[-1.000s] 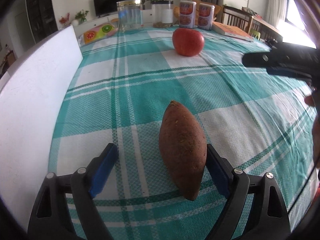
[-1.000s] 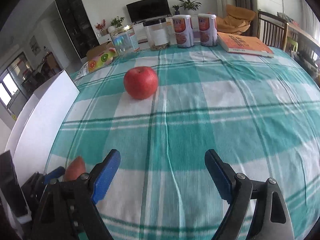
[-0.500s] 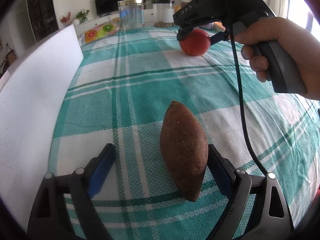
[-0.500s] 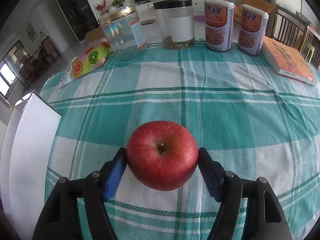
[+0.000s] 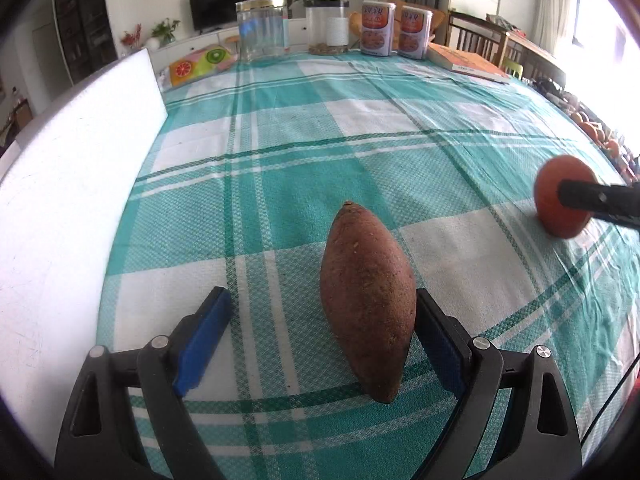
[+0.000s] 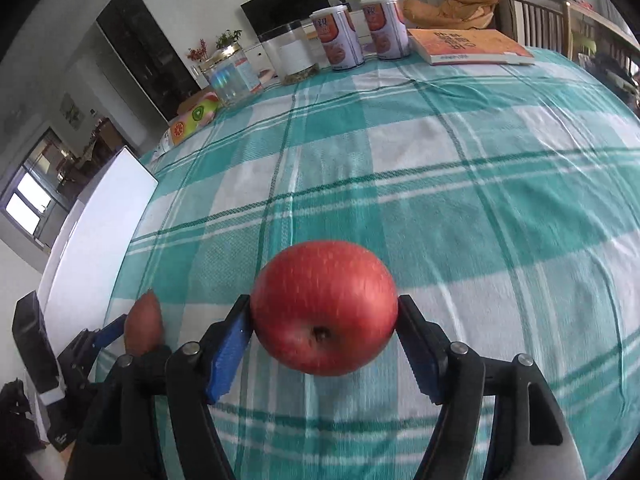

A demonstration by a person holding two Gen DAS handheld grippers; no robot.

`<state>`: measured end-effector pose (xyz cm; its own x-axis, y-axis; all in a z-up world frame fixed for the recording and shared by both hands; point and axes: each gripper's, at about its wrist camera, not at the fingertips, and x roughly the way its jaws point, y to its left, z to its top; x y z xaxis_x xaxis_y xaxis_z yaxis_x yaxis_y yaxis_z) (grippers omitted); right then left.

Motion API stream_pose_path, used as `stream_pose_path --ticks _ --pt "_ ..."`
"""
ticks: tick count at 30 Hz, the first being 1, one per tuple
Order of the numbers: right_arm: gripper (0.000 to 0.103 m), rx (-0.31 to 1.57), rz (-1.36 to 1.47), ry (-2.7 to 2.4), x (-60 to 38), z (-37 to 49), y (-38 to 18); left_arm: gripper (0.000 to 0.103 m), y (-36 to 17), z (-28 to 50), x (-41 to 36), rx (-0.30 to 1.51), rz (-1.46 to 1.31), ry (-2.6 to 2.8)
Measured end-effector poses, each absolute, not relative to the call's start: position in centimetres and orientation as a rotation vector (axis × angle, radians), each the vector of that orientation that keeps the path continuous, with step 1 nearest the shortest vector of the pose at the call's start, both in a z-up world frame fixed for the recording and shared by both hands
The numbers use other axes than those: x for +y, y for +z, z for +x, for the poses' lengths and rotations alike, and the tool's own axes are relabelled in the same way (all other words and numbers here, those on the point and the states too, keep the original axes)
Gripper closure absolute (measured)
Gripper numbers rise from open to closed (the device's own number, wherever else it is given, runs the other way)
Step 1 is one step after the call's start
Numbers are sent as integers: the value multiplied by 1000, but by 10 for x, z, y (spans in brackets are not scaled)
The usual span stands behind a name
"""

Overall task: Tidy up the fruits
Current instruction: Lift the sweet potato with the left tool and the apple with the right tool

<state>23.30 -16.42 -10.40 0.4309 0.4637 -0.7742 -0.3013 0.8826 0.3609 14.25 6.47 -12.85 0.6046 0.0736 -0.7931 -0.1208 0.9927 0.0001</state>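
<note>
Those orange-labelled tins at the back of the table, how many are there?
2. One orange-labelled tin stands beside the dark-lidded jar; the other tin stands next to the orange book. More may sit out of view.

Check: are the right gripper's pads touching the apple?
Touching. The right wrist view shows the apple pinched in the right gripper, both pads pressed against its sides with no gap.

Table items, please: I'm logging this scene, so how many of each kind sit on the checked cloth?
Apple: 1
Sweet potato: 1
Clear jars: 2
Printed canisters: 2
Book: 1
Fruit-print packet: 1
Total: 8
</note>
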Motion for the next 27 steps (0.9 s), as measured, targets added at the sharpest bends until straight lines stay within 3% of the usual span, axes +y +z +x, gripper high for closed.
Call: stream_pose_path --ticks 11,22,25,27 --pt "32 1069 229 421 -189 174 -105 11 -129 143 64 915 -55 114" --pt "32 925 132 343 -160 187 -111 11 -129 143 64 915 -55 114" --pt "26 949 111 338 -156 187 -117 10 -129 143 64 915 -55 114" --pt "12 937 89 327 -153 185 -115 10 -129 143 64 915 -55 114"
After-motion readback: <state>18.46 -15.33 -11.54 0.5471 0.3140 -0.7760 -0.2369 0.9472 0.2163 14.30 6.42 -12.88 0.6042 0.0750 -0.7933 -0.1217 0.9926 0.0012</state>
